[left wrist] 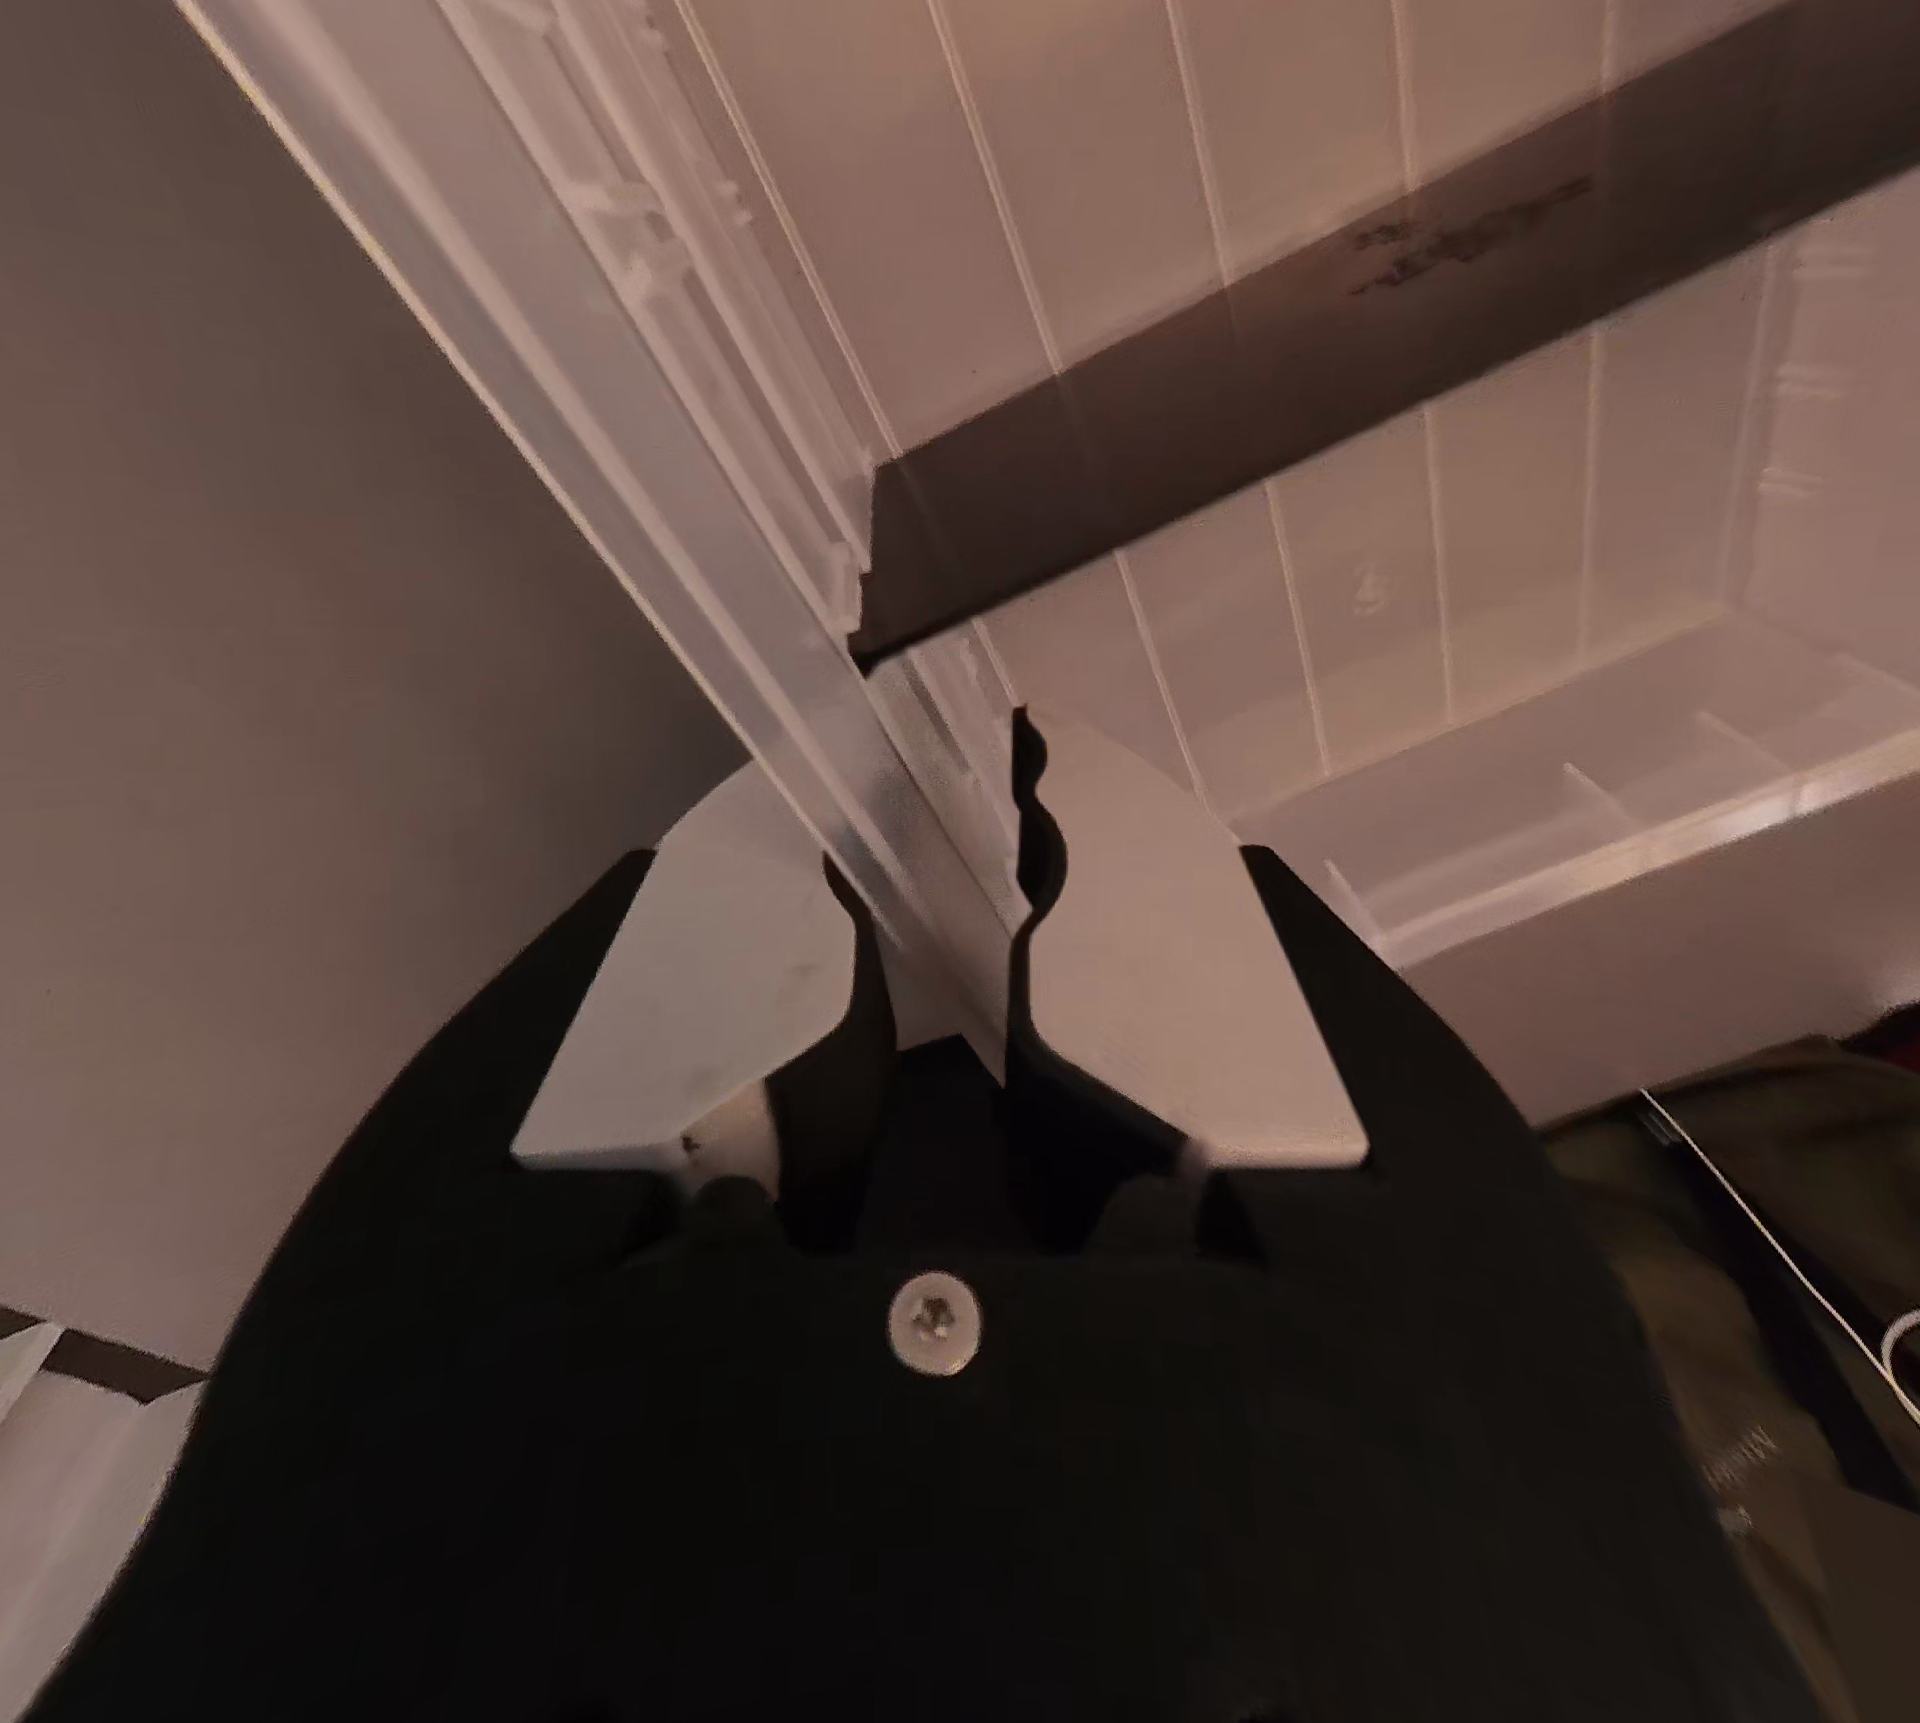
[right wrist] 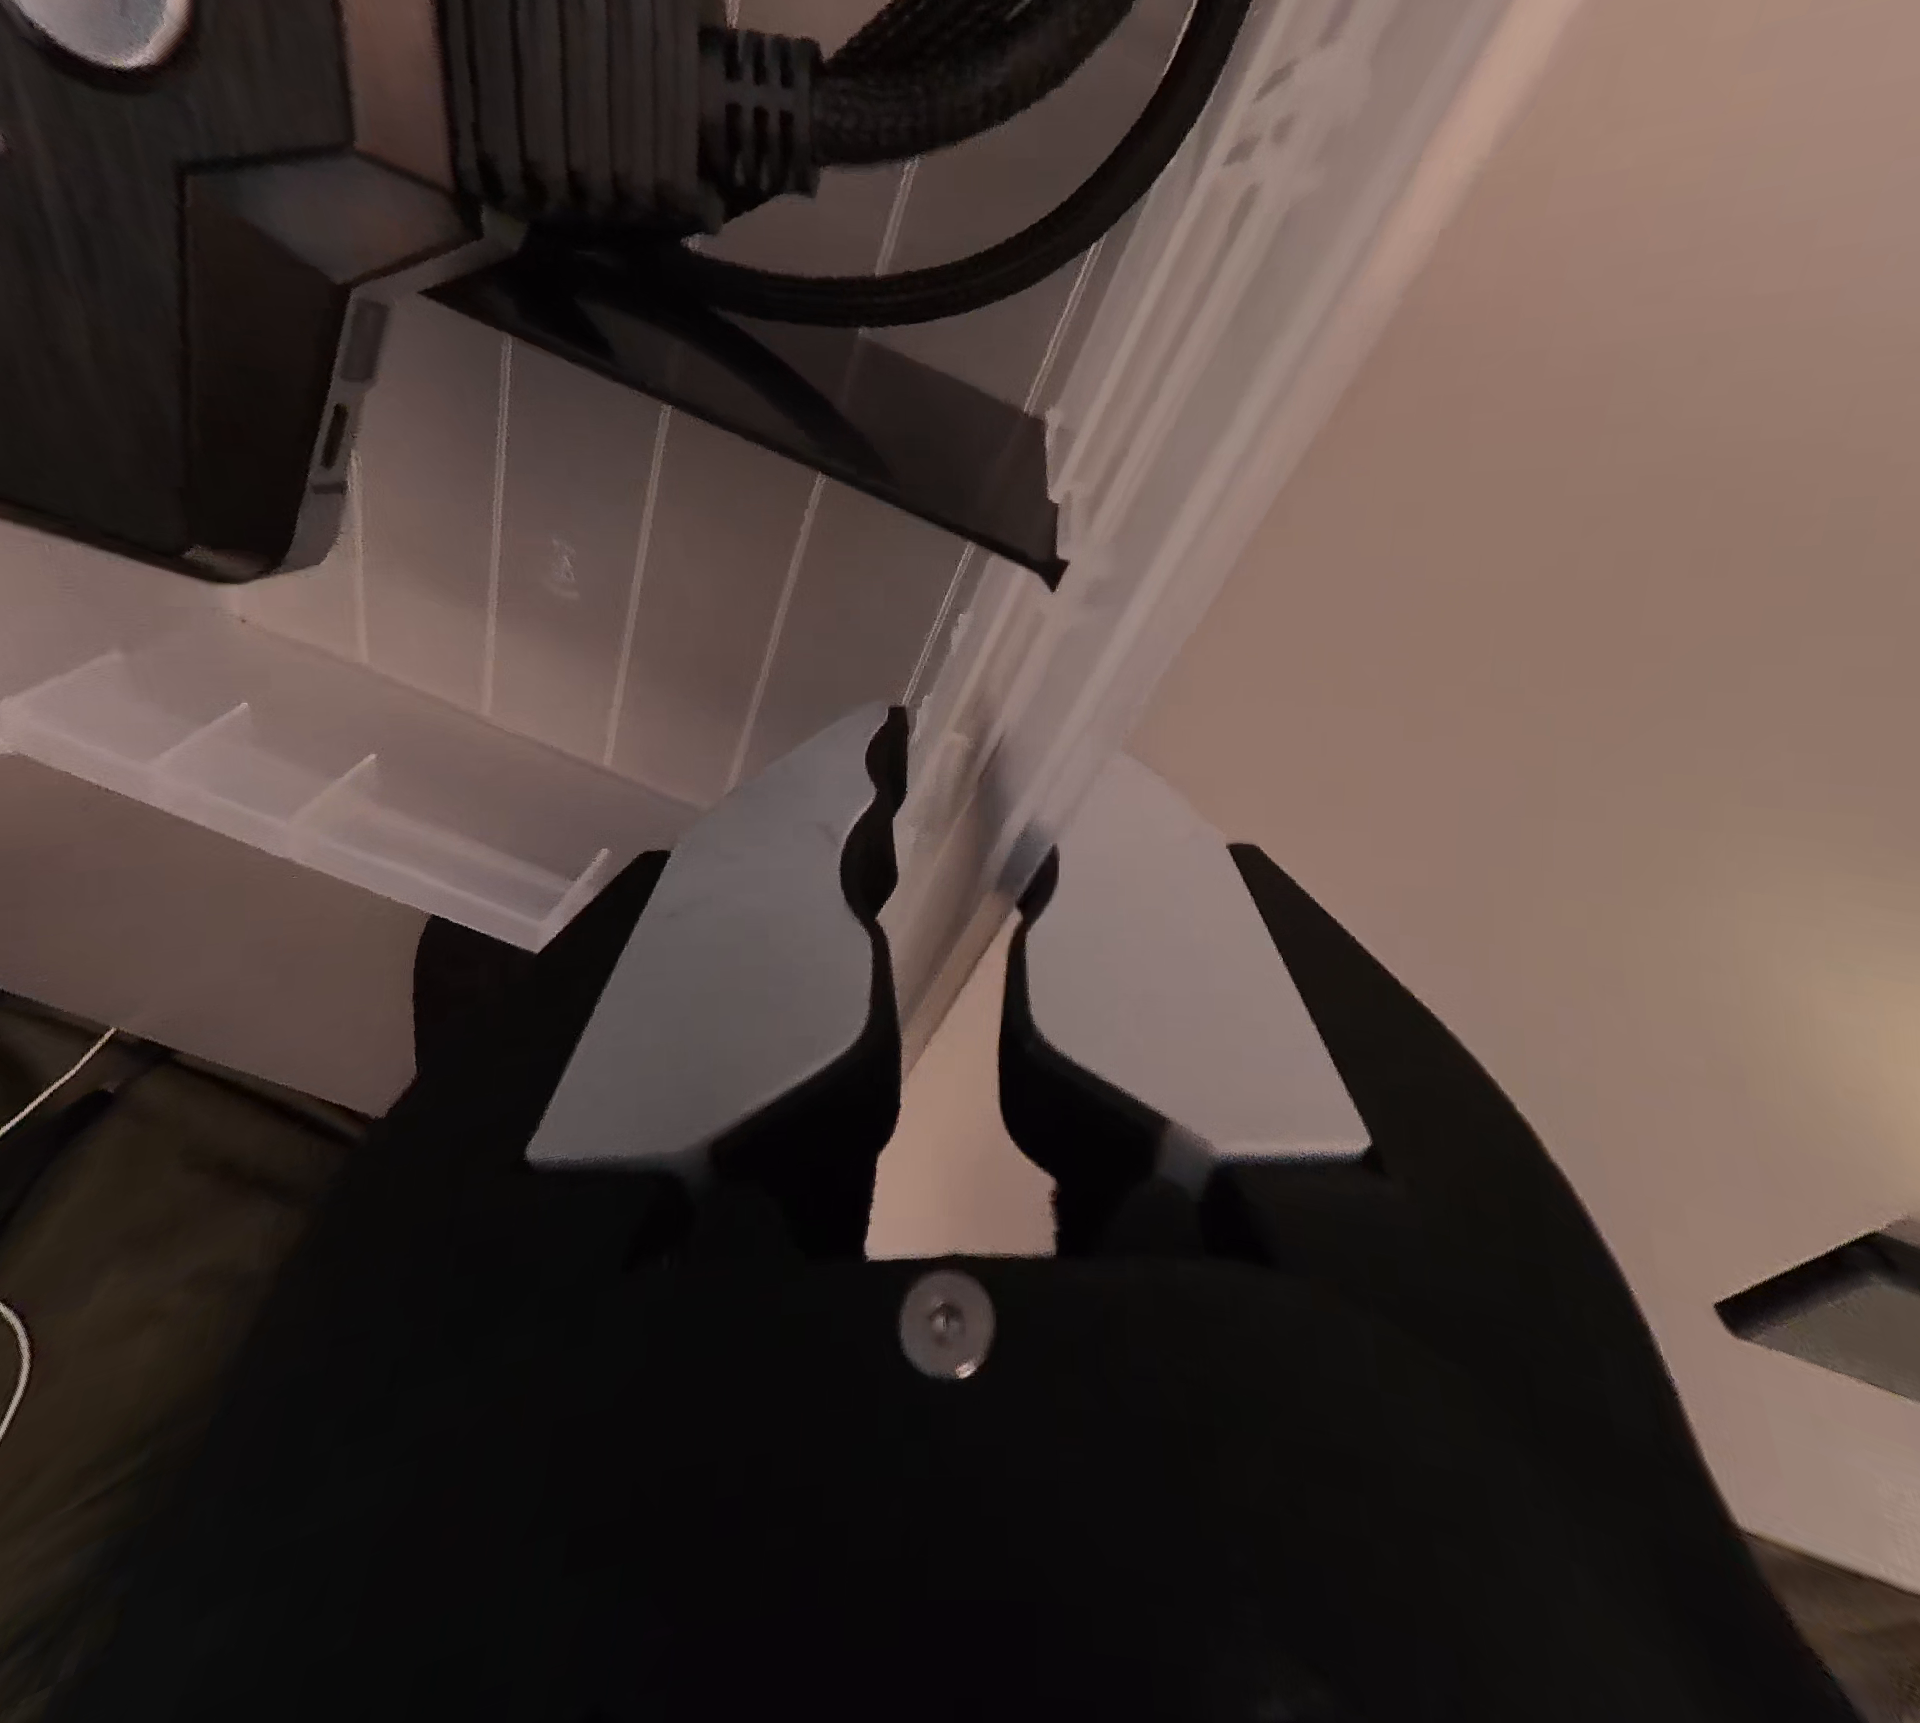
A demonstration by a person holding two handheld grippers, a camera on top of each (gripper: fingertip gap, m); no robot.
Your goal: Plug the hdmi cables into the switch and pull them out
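Note:
A black HDMI switch (right wrist: 156, 219) with a round silver button lies in a clear plastic box (right wrist: 1174, 385). A black HDMI plug (right wrist: 582, 63) sits in its side, and its braided cable (right wrist: 1039, 11) curves away. My right gripper (right wrist: 997, 800) is shut on the box's right rim. My left gripper (left wrist: 914, 800) is shut on the box's left rim (left wrist: 644, 385). The switch and cable do not show in the left wrist view.
A black strip (left wrist: 1351, 343) crosses the box floor and also shows in the right wrist view (right wrist: 831, 416). A divided clear compartment (left wrist: 1579, 800) lines the near wall. The box rests on a pale table (left wrist: 260, 530). Olive fabric (left wrist: 1714, 1278) lies nearby.

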